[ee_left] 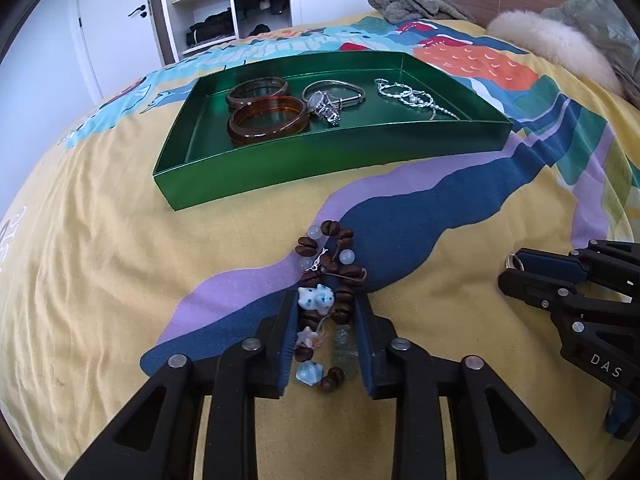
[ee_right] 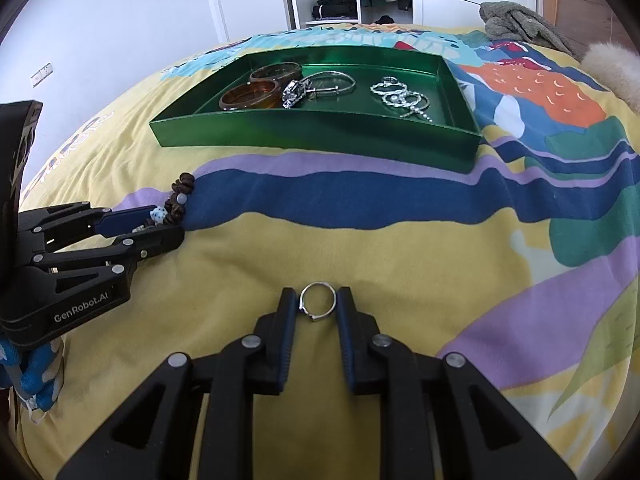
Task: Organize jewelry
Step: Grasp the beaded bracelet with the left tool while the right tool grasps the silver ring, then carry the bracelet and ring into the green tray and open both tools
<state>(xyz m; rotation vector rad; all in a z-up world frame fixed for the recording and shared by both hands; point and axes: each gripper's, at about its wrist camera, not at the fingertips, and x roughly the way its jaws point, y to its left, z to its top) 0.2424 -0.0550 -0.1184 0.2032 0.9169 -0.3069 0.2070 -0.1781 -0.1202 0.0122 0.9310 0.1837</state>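
Behind the work area: green tray lying on the bed's patterned cover, long side across both views. Inside it, two amber bangles at the left end, one overlapping the other, a silver watch and thin silver bangle in the middle, silver chain bracelets toward the right end. Beyond the tray, a grey garment and a pale fur trim near the headboard; white door and open wardrobe shelves further back.

Nearer, on the cover: brown bead bracelet with pale round beads, a blue-and-white ceramic charm and a small star charm, squeezed into a narrow loop. Long axis running straight along the left gripper, far end pointing toward the tray's near wall. Left fingers closed in on its near half, one on each side, bunching the beads; far half sticking out past the tips.

Small silver ring lying flat on yellow fabric, notched side toward the camera. Right gripper bracketing it, fingers narrowed to about the ring's width; actual contact not clear.

Left gripper seen from the right wrist at the left edge, well apart from the ring. Between both grippers and the tray's near wall, only bare cover, wrinkled, with purple and blue bands. Tray floor bare along its near side and at its right end past the chains.
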